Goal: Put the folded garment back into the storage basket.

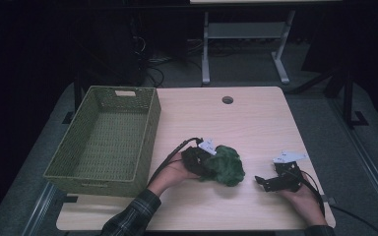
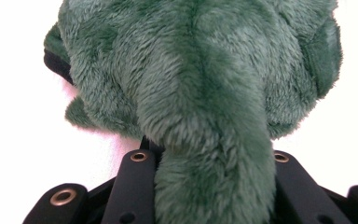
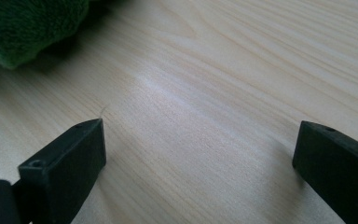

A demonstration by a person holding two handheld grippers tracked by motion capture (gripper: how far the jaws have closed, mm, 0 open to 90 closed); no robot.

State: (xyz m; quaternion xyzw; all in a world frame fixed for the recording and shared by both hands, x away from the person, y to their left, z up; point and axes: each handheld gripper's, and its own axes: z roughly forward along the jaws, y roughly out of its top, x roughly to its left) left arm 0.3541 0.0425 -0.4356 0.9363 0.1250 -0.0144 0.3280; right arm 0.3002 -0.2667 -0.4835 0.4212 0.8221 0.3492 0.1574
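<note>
2 grippers on table (image 1: 256, 118): left gripper (image 1: 211, 164) clamped on green plush toy (image 1: 226, 164), right gripper (image 1: 262, 182) jaws apart, nothing btwn.

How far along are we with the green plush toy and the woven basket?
Done: the left gripper has reached the green plush toy, and part of it sits between the fingers in the left gripper view. In hand: the grasp itself; the toy is on the table. Left: lifting it, probably into the woven basket, which looks bare inside. The right gripper rests open.
</note>
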